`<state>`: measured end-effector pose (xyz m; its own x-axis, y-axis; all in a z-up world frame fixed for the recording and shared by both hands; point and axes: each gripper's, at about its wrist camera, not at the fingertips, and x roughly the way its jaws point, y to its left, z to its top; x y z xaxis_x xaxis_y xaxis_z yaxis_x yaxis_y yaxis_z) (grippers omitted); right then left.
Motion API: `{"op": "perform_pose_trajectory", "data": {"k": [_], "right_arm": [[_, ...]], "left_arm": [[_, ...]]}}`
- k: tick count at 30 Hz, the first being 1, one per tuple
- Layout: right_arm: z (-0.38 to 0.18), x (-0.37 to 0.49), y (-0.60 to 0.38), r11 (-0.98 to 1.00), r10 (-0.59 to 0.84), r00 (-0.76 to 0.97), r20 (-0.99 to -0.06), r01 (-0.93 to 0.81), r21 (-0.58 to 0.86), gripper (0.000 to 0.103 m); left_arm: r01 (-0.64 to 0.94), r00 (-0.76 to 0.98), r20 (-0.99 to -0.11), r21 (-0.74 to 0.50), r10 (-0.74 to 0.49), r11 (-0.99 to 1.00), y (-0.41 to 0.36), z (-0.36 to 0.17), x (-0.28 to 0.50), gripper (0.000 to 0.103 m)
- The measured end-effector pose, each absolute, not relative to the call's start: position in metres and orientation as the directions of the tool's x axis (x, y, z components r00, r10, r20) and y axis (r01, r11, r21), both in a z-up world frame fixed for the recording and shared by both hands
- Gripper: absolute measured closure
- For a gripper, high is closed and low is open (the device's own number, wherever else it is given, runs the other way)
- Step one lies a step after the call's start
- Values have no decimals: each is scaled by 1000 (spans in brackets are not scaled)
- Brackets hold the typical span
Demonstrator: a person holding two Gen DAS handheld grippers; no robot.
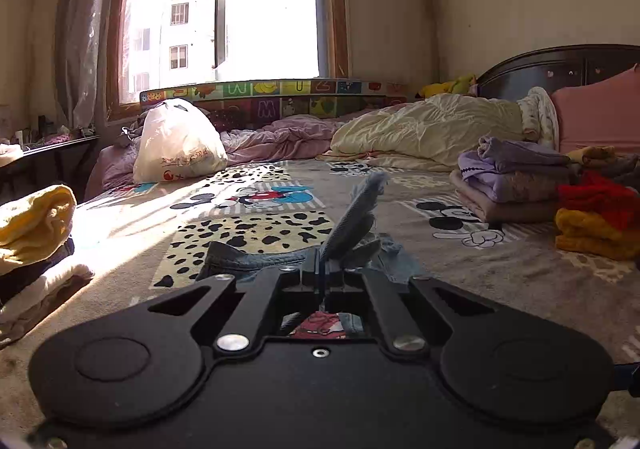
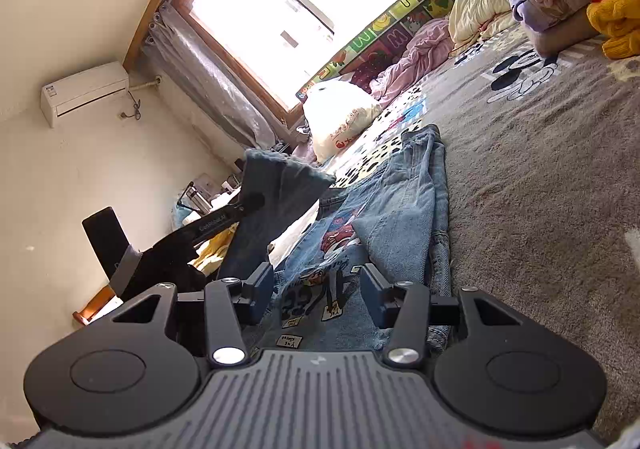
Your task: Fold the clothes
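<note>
Light blue jeans (image 2: pixel 400 205) with cartoon patches lie stretched out on the grey cartoon-print blanket (image 2: pixel 540 177). My left gripper (image 1: pixel 325 273) is shut on a frayed end of the jeans (image 1: pixel 352 217), which sticks up above its fingers. In the right wrist view the left gripper (image 2: pixel 256 201) holds that denim flap (image 2: pixel 276 185) lifted off the bed at the left. My right gripper (image 2: pixel 316 289) stands open low over the jeans, with patched denim between its fingers and nothing held.
Folded purple and pink clothes (image 1: pixel 508 177) and red and yellow knitwear (image 1: pixel 596 217) are stacked at the right. A yellow and white pile (image 1: pixel 32 241) sits at the left edge. A white plastic bag (image 1: pixel 176 145), crumpled quilts (image 1: pixel 424 129) and a headboard (image 1: pixel 560 65) lie beyond.
</note>
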<state>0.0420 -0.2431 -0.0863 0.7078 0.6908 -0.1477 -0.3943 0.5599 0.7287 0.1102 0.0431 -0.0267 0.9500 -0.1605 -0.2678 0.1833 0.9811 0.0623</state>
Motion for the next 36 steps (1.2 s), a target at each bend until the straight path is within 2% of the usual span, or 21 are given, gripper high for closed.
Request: {"op": "perform_pose_trajectory", "data": {"k": [5, 7, 12, 13, 17, 20, 22, 23, 25, 26, 27, 28, 29, 31, 35, 36], "right_arm": [[-94, 65, -247, 477, 687, 710, -155, -279, 834, 49], [-96, 81, -243, 431, 695, 700, -161, -228, 873, 41], [-92, 125, -228, 334, 720, 677, -156, -141, 932, 35], [-90, 134, -223, 338, 721, 671, -172, -124, 933, 34], [-89, 163, -204, 444, 684, 650, -332, -9, 896, 35], [-97, 170, -199, 441, 659, 664, -353, 39, 896, 42], [-100, 171, -195, 446, 649, 672, -357, 44, 894, 58], [-101, 171, -193, 449, 644, 676, -359, 46, 892, 62], [-102, 170, -190, 463, 636, 682, -361, 37, 885, 80], [-102, 170, -188, 472, 634, 684, -361, 27, 881, 84], [-101, 171, -187, 479, 635, 686, -355, 11, 878, 93], [-98, 170, -186, 493, 630, 692, -352, -6, 870, 96], [-95, 170, -187, 502, 626, 699, -346, -22, 864, 97], [-86, 168, -189, 499, 625, 716, -312, -58, 865, 98], [-63, 169, -194, 506, 632, 734, -249, -148, 850, 98], [-57, 169, -195, 508, 633, 737, -237, -165, 845, 98]], "left_arm": [[279, 913, -359, 206, -193, 938, -4, -64, 107, 103], [283, 918, -352, 265, -181, 922, -9, -67, 104, 103], [317, 902, -382, 267, -202, 910, -7, -71, 102, 103], [333, 898, -387, 289, -209, 898, -11, -73, 100, 103], [395, 883, -400, 351, -245, 849, -21, -77, 96, 103], [435, 872, -405, 387, -273, 813, -27, -79, 94, 103], [459, 863, -410, 394, -294, 796, -27, -79, 94, 103], [470, 858, -413, 397, -304, 788, -28, -79, 94, 103], [478, 850, -408, 336, -333, 811, -13, -69, 97, 103], [482, 846, -404, 304, -347, 822, -5, -65, 98, 103], [485, 843, -400, 272, -360, 831, 2, -60, 100, 103], [488, 839, -396, 240, -374, 839, 10, -55, 101, 99], [490, 835, -391, 207, -388, 847, 17, -50, 103, 94], [495, 827, -380, 141, -415, 858, 32, -41, 106, 66], [499, 813, -351, 7, -465, 866, 62, -22, 112, 64], [431, 839, -339, -61, -425, 900, 84, -21, 118, 64]]}}
